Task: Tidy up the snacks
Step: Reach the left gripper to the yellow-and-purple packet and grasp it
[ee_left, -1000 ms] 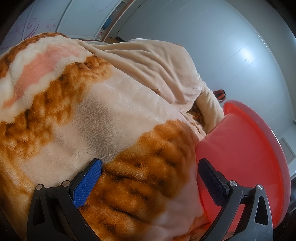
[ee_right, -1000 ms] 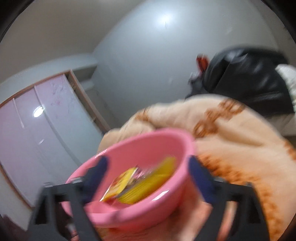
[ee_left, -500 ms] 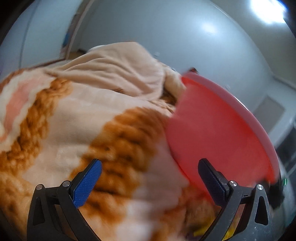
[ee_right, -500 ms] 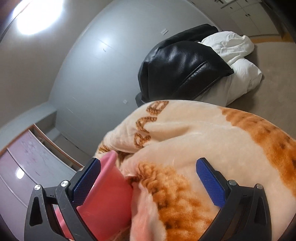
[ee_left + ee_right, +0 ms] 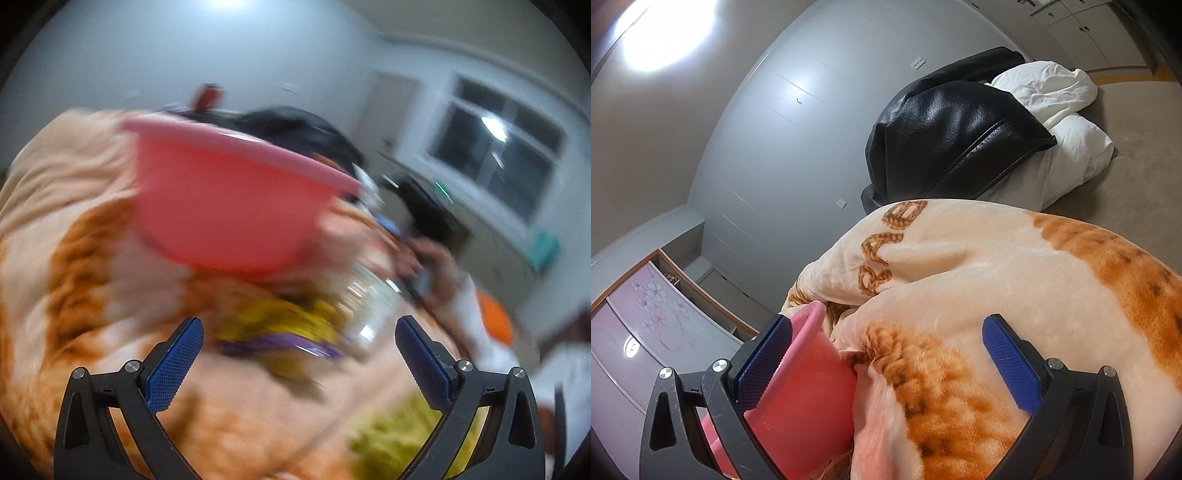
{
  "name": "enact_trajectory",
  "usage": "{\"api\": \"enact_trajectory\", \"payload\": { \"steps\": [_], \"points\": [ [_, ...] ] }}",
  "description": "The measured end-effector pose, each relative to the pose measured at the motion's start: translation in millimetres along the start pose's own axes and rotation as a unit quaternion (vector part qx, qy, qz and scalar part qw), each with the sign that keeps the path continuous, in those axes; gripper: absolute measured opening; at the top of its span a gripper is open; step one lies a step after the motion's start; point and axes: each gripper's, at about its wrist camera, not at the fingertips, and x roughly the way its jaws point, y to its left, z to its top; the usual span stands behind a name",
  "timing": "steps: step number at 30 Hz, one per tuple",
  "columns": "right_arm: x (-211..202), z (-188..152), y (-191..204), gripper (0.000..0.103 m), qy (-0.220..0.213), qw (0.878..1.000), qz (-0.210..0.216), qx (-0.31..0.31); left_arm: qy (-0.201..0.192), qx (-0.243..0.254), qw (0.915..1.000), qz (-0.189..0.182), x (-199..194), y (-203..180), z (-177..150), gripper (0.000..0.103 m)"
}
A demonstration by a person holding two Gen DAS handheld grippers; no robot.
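Note:
A pink plastic bowl (image 5: 225, 206) rests on the cream and orange fleece blanket (image 5: 55, 229), seen from its outside in the blurred left wrist view. Just beyond my open left gripper (image 5: 295, 354) lies a yellow and purple snack packet (image 5: 280, 328) with a clear wrapper (image 5: 369, 306) beside it. Another yellow-green packet (image 5: 402, 432) sits low right. In the right wrist view the same bowl (image 5: 809, 398) is beside the left finger of my open right gripper (image 5: 886, 354), which hovers over the blanket (image 5: 997, 280) holding nothing.
A black leather jacket (image 5: 953, 133) lies over a white duvet (image 5: 1067, 122) on the floor behind the blanket. A wardrobe with flower-printed doors (image 5: 646, 332) stands at left. A hand (image 5: 413, 254), a window (image 5: 506, 155) and an orange item (image 5: 495, 317) show at right in the left wrist view.
The left wrist view has swung right, so the bowl now sits centre-left and snack packets have come into sight. The right gripper has hardly moved in the last half second.

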Motion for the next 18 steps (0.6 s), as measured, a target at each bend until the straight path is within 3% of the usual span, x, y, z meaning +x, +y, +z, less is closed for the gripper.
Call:
{"api": "enact_trajectory", "payload": {
  "steps": [1, 3, 7, 13, 18],
  "points": [
    [-0.2, 0.1, -0.6, 0.103, 0.0, 1.0, 0.0, 0.0, 0.018, 0.026, 0.9994, -0.012, 6.9, -10.1, -2.8, 0.102],
    [-0.3, -0.1, 0.1, 0.103, 0.0, 1.0, 0.0, 0.0, 0.056, 0.056, 0.9969, 0.001, 25.2, -24.2, -6.1, 0.102],
    [-0.4, -0.3, 0.3, 0.103, 0.0, 1.0, 0.0, 0.0, 0.155, 0.049, 0.9841, 0.071, 69.0, -20.9, -9.3, 0.102],
    [-0.6, -0.4, 0.2, 0.103, 0.0, 1.0, 0.0, 0.0, 0.182, 0.023, 0.9746, 0.128, 89.7, -5.1, 1.8, 0.102],
    [-0.8, -0.6, 0.3, 0.103, 0.0, 1.0, 0.0, 0.0, 0.219, 0.046, 0.9528, 0.205, 112.9, -7.1, 5.3, 0.1]
  ]
}}
